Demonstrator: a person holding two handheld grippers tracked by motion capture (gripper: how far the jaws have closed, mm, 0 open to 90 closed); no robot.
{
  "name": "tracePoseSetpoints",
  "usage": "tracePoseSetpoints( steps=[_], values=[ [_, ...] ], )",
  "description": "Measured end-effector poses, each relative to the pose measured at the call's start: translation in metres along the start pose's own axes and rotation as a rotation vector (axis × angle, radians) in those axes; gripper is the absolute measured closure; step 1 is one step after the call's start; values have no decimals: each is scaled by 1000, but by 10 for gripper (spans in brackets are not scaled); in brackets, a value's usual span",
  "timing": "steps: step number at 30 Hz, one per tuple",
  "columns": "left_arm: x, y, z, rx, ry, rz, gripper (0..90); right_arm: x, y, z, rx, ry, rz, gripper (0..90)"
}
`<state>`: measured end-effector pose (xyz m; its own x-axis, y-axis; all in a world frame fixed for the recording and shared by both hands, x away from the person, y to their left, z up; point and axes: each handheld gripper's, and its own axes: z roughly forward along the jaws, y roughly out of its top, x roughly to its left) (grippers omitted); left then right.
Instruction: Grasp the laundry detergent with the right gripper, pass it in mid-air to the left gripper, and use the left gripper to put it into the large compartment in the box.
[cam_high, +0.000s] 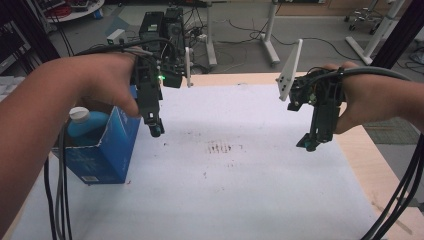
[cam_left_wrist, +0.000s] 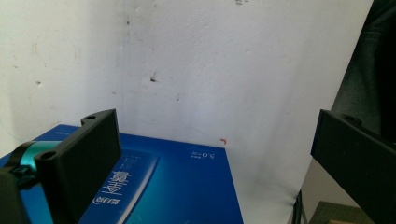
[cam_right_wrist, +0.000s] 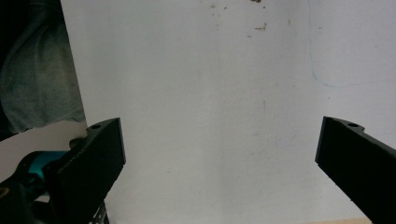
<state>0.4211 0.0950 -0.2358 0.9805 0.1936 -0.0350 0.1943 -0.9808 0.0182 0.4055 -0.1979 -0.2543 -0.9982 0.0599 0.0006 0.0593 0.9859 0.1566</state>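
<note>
L gripper (cam_high: 156, 129) agape by blue box (cam_high: 107, 150) | R gripper (cam_high: 311, 144) agape, idle

Each hand-held gripper is a black, blocky frame. The left hand-held gripper (cam_high: 156, 131) shows a small green light on its body and a white plate standing beside it. The right hand-held gripper (cam_high: 311, 145) carries a pale three-cornered plate with dark screw dots. Teal parts sit at the jaw roots. Flat black jaws bear round screw holes. Dark cables trail from both; forearms are bare.
</note>
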Motion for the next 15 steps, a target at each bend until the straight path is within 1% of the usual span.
tracePoseSetpoints(
  steps=[1, 2, 3, 4, 5, 6, 8, 9, 10, 11, 13, 15],
  values=[
    [0, -1, -1, -3, 0, 3, 16, 1, 1, 0, -1, 1, 7, 6],
    [0, -1, -1, -4, -2, 5, 16, 0, 1, 0, 0, -1, 0, 6],
    [-1, -2, -2, -7, -6, -2, 16, 1, 2, 0, -1, 1, 7, 6],
    [-1, -2, -2, -10, -6, 3, 16, 1, 2, 0, 0, -2, -1, 6],
    [-2, -3, -2, -14, -6, -2, 16, 1, 2, 0, 2, 1, -3, 6],
    [-2, -3, -2, -6, -6, 2, 16, 1, 3, 0, 5, 1, -5, 6],
    [-3, -4, -2, -12, -10, -1, 16, 2, 3, 0, 1, 0, 2, 6],
    [-3, -4, -2, -16, -8, 4, 16, 2, 3, -1, 5, -3, -3, 6],
    [-3, -3, -2, -13, -7, 5, 16, 2, 3, -1, -1, -3, 3, 6],
    [-3, -4, -3, -15, -7, 7, 17, 2, 3, -3, 3, -7, -4, 6],
    [-4, -3, -3, -18, -6, 6, 16, 2, 3, -4, -6, -15, -7, 6],
    [-5, -3, -3, -20, -2, 7, 16, 3, 3, -5, -13, -20, -3, 7]
  ],
)
